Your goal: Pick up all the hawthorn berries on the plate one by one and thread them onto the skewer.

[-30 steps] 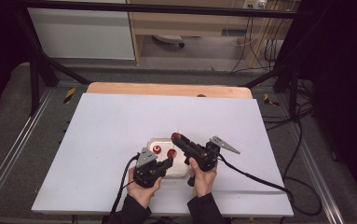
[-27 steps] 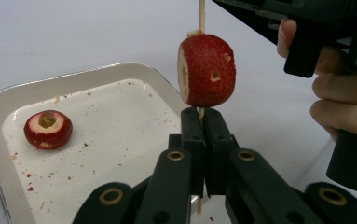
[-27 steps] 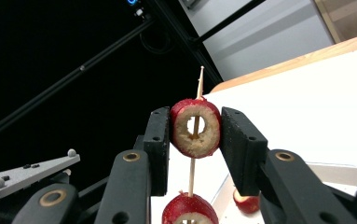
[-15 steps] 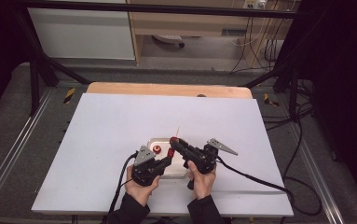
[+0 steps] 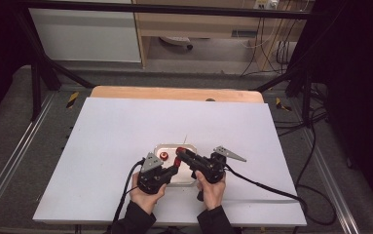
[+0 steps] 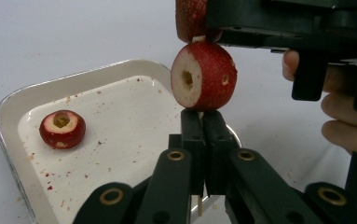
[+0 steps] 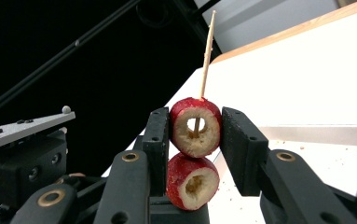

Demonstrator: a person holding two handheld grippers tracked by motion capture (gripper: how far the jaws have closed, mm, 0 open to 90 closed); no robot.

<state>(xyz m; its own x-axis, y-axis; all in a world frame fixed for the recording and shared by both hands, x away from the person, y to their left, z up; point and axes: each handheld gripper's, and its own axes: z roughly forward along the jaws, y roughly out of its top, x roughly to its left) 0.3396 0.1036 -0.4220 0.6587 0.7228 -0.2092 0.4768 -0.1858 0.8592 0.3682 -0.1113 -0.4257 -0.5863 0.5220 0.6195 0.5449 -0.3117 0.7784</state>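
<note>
While we look down from the high view, the white table (image 5: 125, 131) spreads across the middle of the frame, and low at its centre sits a small metal tray (image 5: 167, 147). Left of centre on that tray lies a loose cored red fruit (image 5: 163, 156); in the left gripper view it rests at the lower left, cut face up, on the tray's (image 6: 13, 100) crumb-speckled floor (image 6: 62, 129).

Just right of it we hold the left gripper (image 5: 173, 169), its hand (image 5: 146, 194) coming in from the bottom edge. In the left gripper view its jaws are clenched tight at bottom centre on a thin wooden skewer (image 6: 199, 205), whose end pokes out below them. Right above the jaws sits a second cored fruit (image 6: 204, 76) threaded on the stick, with a third one (image 6: 189, 18) touching it from above at the top edge.

Farther right in the high view, the right gripper (image 5: 180, 152) meets the left over the tray. In the right gripper view its jaws grasp the upper fruit (image 7: 195, 126) from both sides at centre frame, the lower fruit (image 7: 192, 182) sits directly beneath and touching it, and the skewer (image 7: 207, 51) rises tilted towards the top.
</note>
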